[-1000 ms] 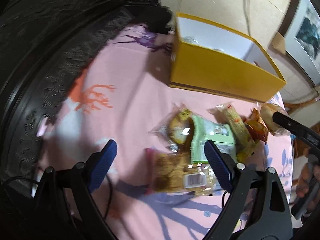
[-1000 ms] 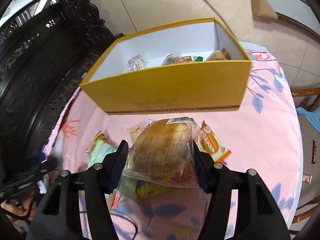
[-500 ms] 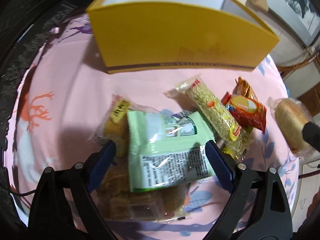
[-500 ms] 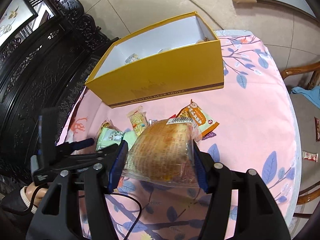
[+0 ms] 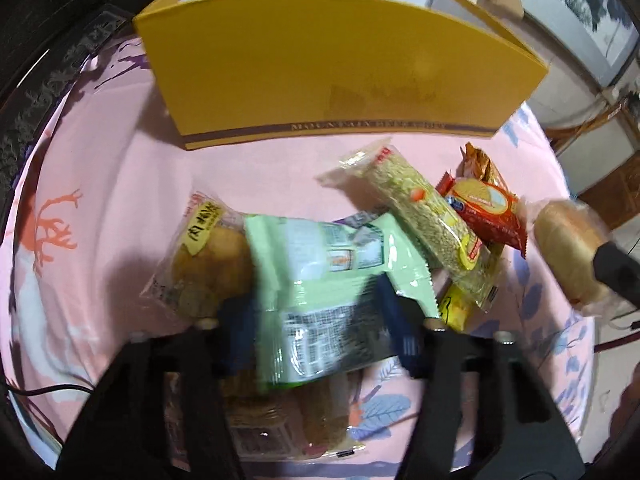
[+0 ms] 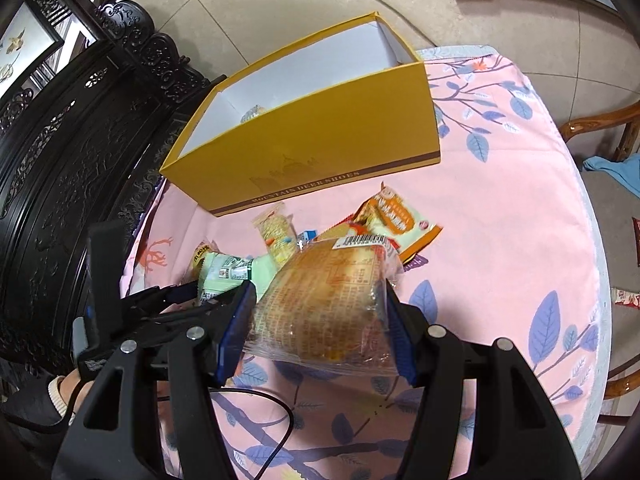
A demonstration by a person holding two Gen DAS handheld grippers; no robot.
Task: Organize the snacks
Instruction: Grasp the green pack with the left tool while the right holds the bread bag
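Note:
My left gripper [image 5: 316,320] points down over the snack pile, its jaws closing on a pale green packet [image 5: 320,264] whose sides the blue pads press. The same packet [image 6: 228,270] and left gripper [image 6: 188,296] show in the right wrist view. My right gripper [image 6: 316,320] is shut on a clear-wrapped bread loaf [image 6: 328,308], held above the pink tablecloth. The open yellow box [image 6: 320,148] stands behind the pile with a few snacks inside. The box's front wall [image 5: 320,80] fills the top of the left wrist view.
Around the green packet lie a bun packet [image 5: 204,268], a long noodle snack [image 5: 420,216], a red packet [image 5: 484,208], an orange packet [image 6: 396,216] and a biscuit pack [image 5: 272,420]. Dark carved furniture [image 6: 60,160] lines the left; a wooden chair [image 6: 600,128] stands right.
My left gripper swung over the snack pile toward the box, came down around the green packet and narrowed onto it. My right gripper kept its hold on the bread and drifted back from the box.

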